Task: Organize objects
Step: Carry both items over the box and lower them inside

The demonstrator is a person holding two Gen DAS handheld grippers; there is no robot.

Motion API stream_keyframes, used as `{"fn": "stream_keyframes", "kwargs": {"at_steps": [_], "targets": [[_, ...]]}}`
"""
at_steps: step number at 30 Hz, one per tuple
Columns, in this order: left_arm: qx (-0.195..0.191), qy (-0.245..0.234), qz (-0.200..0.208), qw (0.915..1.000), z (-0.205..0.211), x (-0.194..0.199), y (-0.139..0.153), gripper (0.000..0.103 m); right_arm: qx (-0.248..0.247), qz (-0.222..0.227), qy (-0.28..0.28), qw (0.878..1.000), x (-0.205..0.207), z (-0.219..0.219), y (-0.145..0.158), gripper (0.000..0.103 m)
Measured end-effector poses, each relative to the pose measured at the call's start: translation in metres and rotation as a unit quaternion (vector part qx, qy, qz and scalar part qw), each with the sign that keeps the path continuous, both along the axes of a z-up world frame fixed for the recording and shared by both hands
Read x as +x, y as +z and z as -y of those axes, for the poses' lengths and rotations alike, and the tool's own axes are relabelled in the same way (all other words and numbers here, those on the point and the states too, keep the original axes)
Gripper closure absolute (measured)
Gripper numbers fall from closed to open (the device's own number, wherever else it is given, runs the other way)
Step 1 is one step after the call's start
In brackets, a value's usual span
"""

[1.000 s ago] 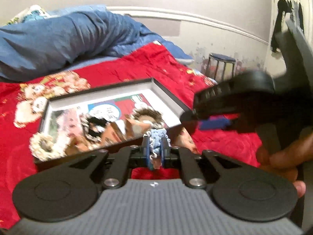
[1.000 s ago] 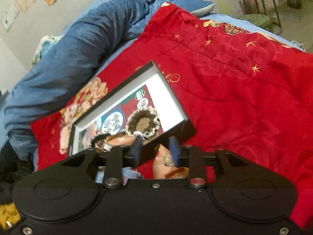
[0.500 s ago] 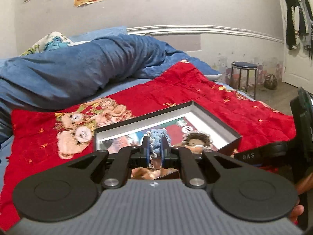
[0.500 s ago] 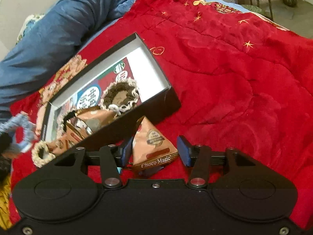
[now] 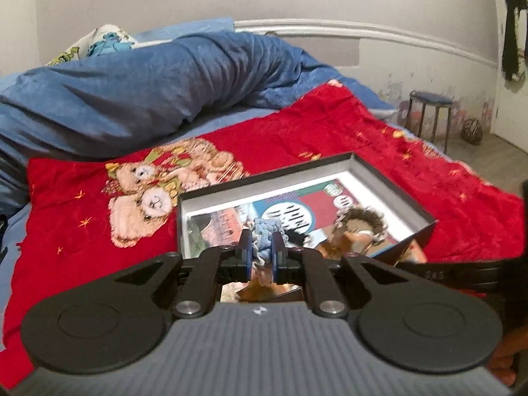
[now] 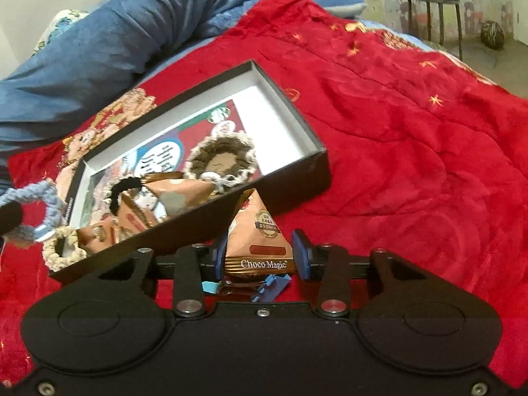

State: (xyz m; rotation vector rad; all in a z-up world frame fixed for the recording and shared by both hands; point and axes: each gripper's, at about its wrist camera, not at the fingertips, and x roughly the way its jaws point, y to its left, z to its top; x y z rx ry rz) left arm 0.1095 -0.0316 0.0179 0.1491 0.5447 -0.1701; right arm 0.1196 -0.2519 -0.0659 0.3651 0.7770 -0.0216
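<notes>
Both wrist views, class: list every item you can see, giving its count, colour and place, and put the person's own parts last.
box: one, black, on the red blanket.
scrunchies in the box: at least three, brown, black, cream.
Choco Magic packet: one, brown, outside the box.
packets in the box: count unclear, brown.
blue scrunchie: one, in the left gripper.
red blanket: one, on the bed.
blue duvet: one, behind.
stool: one, far right.
left gripper: shut.
right gripper: open around the packet.

**Bedroom backdrop**

A red quilt (image 5: 297, 138) with a teddy-bear print (image 5: 148, 198) covers the bed — a rumpled blue duvet (image 5: 148, 92) lies behind it. A dark stool (image 5: 429, 115) stands near the wall, dark clothes (image 5: 513, 26) hanging beyond.
</notes>
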Motion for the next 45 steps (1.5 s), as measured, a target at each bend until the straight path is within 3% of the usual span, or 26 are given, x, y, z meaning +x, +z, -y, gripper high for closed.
{"fn": "stream_keyframes", "kwargs": {"at_steps": [5, 9, 14, 18, 24, 31, 35, 45], "targets": [[-0.013, 0.013, -0.011, 0.9998, -0.009, 0.010, 0.001, 0.088, 0.015, 0.033, 0.004, 0.999, -0.007, -0.004, 0.011, 0.065], [-0.031, 0.017, -0.011, 0.9993, -0.017, 0.017, 0.004, 0.088, 0.076, 0.084, 0.033, 0.993, -0.011, -0.001, 0.025, 0.065], [-0.084, 0.039, -0.018, 0.9955, -0.036, 0.027, 0.009, 0.088, 0.129, 0.132, 0.067, 0.980, -0.004, -0.007, 0.037, 0.065], [-0.106, 0.046, -0.006, 0.9933, -0.046, 0.035, 0.009, 0.088, 0.155, 0.140, 0.076, 0.975, 0.016, -0.009, 0.037, 0.065], [-0.140, 0.049, 0.013, 0.9889, -0.053, 0.056, 0.003, 0.088, 0.147, 0.135, 0.087, 0.976, 0.061, -0.010, 0.032, 0.065], [-0.107, 0.066, 0.006, 0.9920, -0.033, 0.089, -0.026, 0.088, 0.121, 0.129, 0.080, 0.981, 0.102, -0.015, 0.015, 0.065], [-0.068, 0.062, 0.001, 0.9958, -0.019, 0.094, -0.041, 0.088, 0.121, 0.114, 0.079, 0.983, 0.112, -0.013, 0.003, 0.065], [-0.066, 0.077, -0.025, 0.9945, -0.010, 0.090, -0.060, 0.087, 0.146, 0.095, 0.060, 0.983, 0.111, 0.000, -0.022, 0.064]]}}
